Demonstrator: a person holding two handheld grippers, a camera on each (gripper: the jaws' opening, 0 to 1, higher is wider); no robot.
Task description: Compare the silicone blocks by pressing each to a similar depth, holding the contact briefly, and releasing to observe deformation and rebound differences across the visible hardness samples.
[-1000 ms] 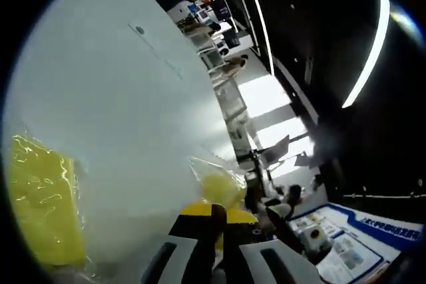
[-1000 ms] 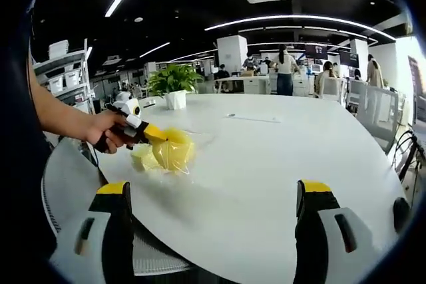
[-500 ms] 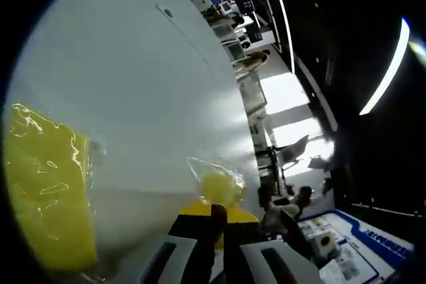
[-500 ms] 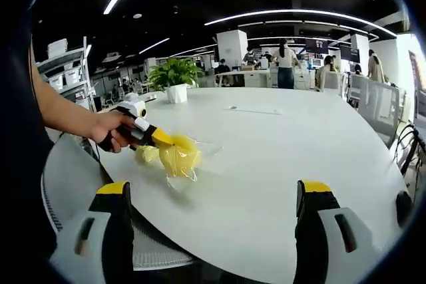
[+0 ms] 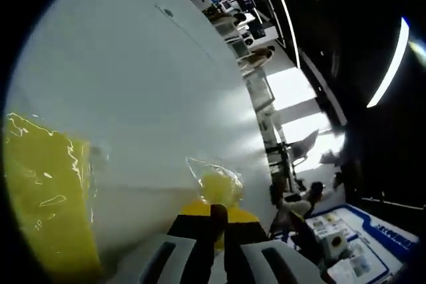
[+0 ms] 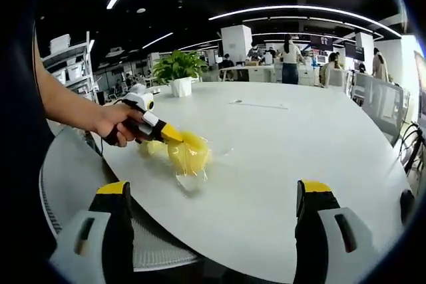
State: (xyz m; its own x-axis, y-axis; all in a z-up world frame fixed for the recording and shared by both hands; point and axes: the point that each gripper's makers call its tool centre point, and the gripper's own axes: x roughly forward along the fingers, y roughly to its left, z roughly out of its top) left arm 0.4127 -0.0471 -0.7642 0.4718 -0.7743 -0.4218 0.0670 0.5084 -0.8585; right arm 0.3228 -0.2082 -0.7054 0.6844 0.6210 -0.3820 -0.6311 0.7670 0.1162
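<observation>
Closest in the left gripper view, left gripper (image 5: 217, 212) clenched, its two yellow-tipped jaws pinched together on the crinkled clear wrapper of a small yellow silicone block (image 5: 216, 186) just ahead of the tips. Off to that gripper's left and close to the lens, a second, larger-looking yellow silicone block (image 5: 41, 197), also in glossy clear wrap, lying on the white tabletop (image 5: 146, 91). Two wrapped blocks counted here. Farther ahead, past the tabletop's far edge, office chairs and distant figures, too small to describe. In the right gripper view, right gripper (image 6: 216, 214) released, two jaws standing wide apart with bare tabletop (image 6: 293, 144) between them, touching nothing. Ahead and to its left, a person's hand (image 6: 118, 124) wrapped around the other gripper (image 6: 170, 136), whose yellow tips meet the wrapped yellow block (image 6: 188, 154); whether that block rests on the tabletop or hangs just above it, cannot tell. Behind it, a paler yellow shape, partly hidden. Farther ahead on the tabletop, one potted plant (image 6: 176, 71) in a white pot. Beyond, an open office with several standing people.
</observation>
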